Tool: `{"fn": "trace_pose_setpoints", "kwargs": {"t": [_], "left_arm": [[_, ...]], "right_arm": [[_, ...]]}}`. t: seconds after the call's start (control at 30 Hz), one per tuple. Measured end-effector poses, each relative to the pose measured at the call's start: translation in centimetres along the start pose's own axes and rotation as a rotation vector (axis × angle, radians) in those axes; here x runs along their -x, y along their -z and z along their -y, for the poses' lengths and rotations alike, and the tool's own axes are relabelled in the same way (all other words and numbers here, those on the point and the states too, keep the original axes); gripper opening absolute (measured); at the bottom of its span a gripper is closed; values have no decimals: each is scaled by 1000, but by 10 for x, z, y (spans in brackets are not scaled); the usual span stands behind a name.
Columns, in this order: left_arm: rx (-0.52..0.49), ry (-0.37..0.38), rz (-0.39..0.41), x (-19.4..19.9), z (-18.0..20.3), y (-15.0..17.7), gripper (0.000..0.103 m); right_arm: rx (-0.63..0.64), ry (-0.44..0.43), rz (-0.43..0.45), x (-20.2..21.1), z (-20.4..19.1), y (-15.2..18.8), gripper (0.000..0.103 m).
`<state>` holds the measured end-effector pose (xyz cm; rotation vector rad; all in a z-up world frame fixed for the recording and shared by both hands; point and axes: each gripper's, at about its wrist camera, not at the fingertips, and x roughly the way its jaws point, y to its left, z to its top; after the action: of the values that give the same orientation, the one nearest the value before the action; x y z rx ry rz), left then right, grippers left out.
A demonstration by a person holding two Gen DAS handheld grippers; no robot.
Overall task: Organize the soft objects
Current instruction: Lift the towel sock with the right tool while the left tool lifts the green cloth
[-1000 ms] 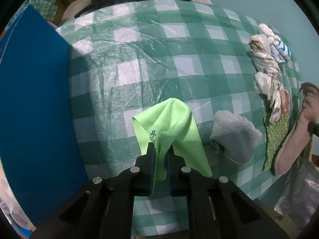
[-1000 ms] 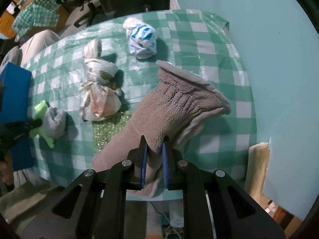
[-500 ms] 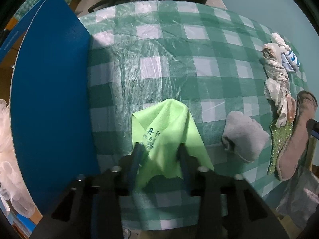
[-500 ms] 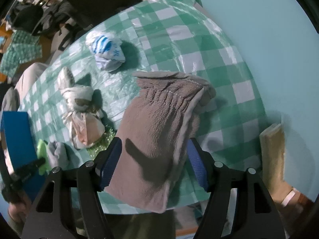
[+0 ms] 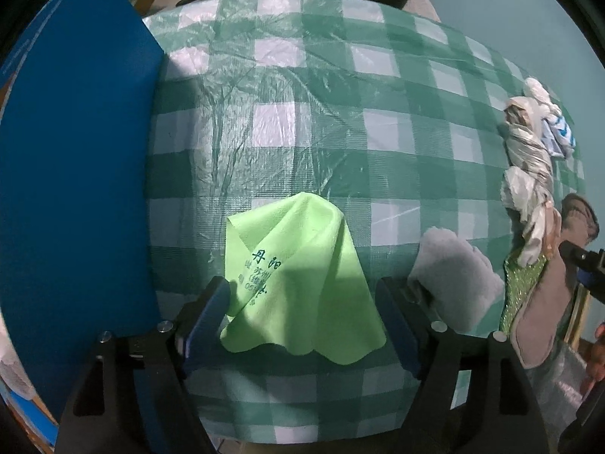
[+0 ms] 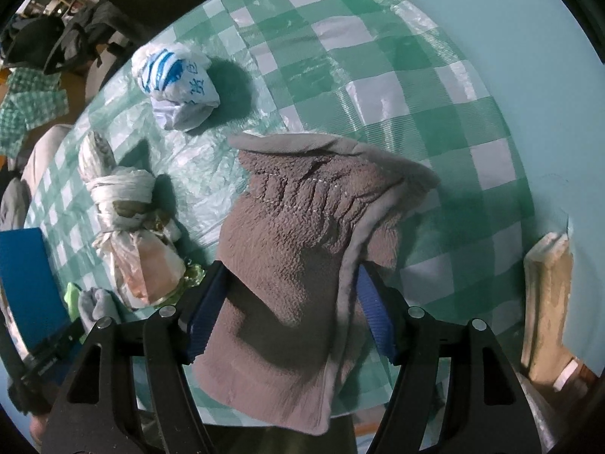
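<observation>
while its jaws have just been opening, the left gripper [image 5: 302, 302] stands spread around the lime cleaning cloth [image 5: 298, 283] at lower centre of the checked tabletop [image 5: 302, 113]; the right gripper [image 6: 291, 302], jaws spread, straddles the brown fleece sock [image 6: 302, 246].

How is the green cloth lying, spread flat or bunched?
Bunched. The green cloth stands in a peaked, draped heap on the table, folds running down from its top, between the open left claw.

On the table [image 5: 302, 121]: board [image 5: 75, 170] at left, cloth [image 5: 298, 272] beside it, then sock [image 5: 453, 283] at right; further right, tied bags [image 6: 128, 223] (one more [image 6: 177, 83] behind them), glove [image 6: 302, 257] rightmost.
</observation>
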<state>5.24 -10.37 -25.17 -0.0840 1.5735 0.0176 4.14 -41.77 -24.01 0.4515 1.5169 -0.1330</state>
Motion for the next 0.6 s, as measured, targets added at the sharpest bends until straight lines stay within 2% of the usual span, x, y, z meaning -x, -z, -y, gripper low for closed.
{"fn": "trace_pose_setpoints", "kwargs": {"t": [0.13, 0.2, 0.23, 0.27, 0.3, 0.33, 0.37, 0.4, 0.47, 0.6], "left_arm": [[0, -30, -9, -15, 2, -4, 79], [-2, -41, -10, -18, 6, -4, 71], [-7, -51, -3, -18, 8, -4, 67], [-13, -49, 4, -18, 10, -3, 58], [-21, -49, 12, -17, 12, -3, 51], [-30, -49, 19, -16, 14, -2, 37], [-38, -48, 21, -15, 17, -2, 21], [-45, -43, 20, -15, 18, -2, 15], [-48, -36, 19, -14, 20, -2, 11], [-48, -24, 30, -7, 18, 0, 10]], "right_arm": [[34, 30, 12, -6, -7, 0, 70], [61, 59, 25, -6, -11, 2, 64], [74, 77, 29, -6, -13, 3, 55], [94, 102, 38, -5, -16, 5, 44], [106, 112, 48, -4, -17, 8, 39], [113, 114, 56, -3, -18, 9, 31], [118, 117, 63, -1, -17, 11, 26], [120, 117, 68, 0, -17, 12, 25], [111, 106, 78, 3, -14, 14, 22], [101, 72, 109, 18, -9, 20, 22]]}}
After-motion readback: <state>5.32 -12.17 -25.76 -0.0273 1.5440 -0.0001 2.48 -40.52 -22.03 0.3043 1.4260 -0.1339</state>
